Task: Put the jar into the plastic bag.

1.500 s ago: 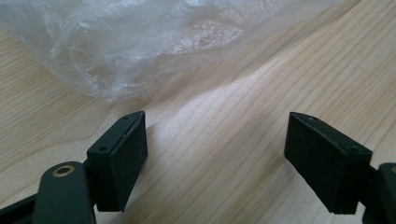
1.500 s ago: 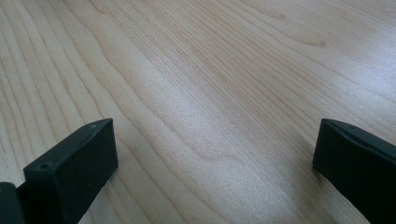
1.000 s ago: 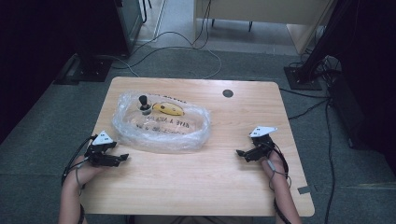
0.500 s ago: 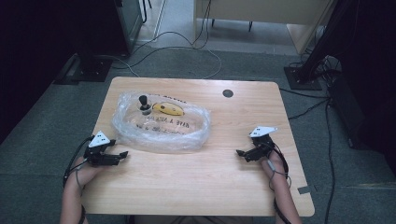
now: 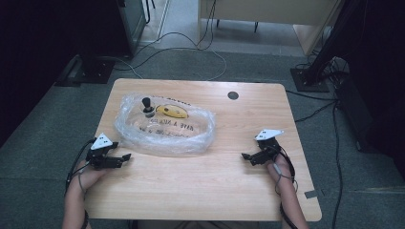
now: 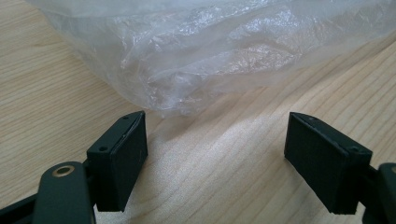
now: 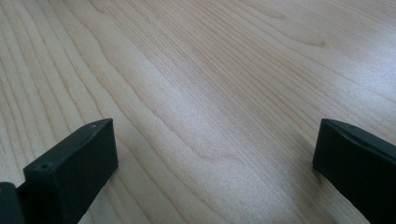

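While you hold both grippers low over the wooden surface [image 5: 200, 186], take the clear plastic bag [image 5: 165, 129] as your landmark. It lies on the surface, crumpled and puffed, with dark printed lettering showing through the film; the wording is too blurred to read. Inside it, toward its far side, a yellow oblong item [image 5: 173, 112] lies flat, and a small black object with a round knob on top [image 5: 147, 106] stands just beside that item.

Your left gripper [image 5: 125, 157] sits just off the bag's near left corner, pointing toward the bag. In the left gripper view, its jaws stand wide apart with nothing between them, and the bag [image 6: 201, 51] has its wrinkled edge resting on the surface [image 6: 210, 177] just ahead of the jaw tips, apart from them.

Your right gripper [image 5: 244, 155] sits well to the right of the bag, near the surface's right edge, pointing back toward the bag. In the right gripper view, its jaws are likewise wide apart and empty, with bare wood grain [image 7: 196, 93] between them.

A small dark round disc [image 5: 233, 95] lies on the surface beyond the bag's far right end. Cables [image 5: 191, 52] run across the grey floor beyond the surface.
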`<state>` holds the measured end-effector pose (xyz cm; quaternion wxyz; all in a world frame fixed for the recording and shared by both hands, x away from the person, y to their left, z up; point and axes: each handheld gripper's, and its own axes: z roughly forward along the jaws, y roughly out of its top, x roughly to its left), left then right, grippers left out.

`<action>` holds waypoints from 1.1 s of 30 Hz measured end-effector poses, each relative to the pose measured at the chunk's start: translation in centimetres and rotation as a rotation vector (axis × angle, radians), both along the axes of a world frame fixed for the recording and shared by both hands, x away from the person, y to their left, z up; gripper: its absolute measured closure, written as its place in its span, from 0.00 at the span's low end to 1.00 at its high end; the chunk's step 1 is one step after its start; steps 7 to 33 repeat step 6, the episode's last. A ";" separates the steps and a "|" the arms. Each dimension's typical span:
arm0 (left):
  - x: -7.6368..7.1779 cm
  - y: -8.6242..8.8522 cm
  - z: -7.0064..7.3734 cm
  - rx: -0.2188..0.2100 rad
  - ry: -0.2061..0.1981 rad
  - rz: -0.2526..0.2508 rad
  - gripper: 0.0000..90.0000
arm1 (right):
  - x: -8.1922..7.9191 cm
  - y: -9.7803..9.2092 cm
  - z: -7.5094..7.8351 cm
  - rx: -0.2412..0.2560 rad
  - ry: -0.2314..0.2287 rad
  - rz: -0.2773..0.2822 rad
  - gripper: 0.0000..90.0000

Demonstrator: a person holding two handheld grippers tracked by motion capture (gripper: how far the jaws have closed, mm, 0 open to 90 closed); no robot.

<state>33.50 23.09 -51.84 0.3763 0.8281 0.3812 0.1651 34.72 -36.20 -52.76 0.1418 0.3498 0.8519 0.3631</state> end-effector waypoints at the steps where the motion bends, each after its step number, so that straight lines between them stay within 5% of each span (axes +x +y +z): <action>1: 0.0 0.0 0.0 0.004 -0.001 0.000 0.24 | 0.0 0.0 0.0 0.000 0.000 0.000 0.00; 33: -0.1 -0.2 0.0 0.018 -0.007 0.005 0.24 | 0.0 0.0 0.0 0.000 -0.001 0.000 0.00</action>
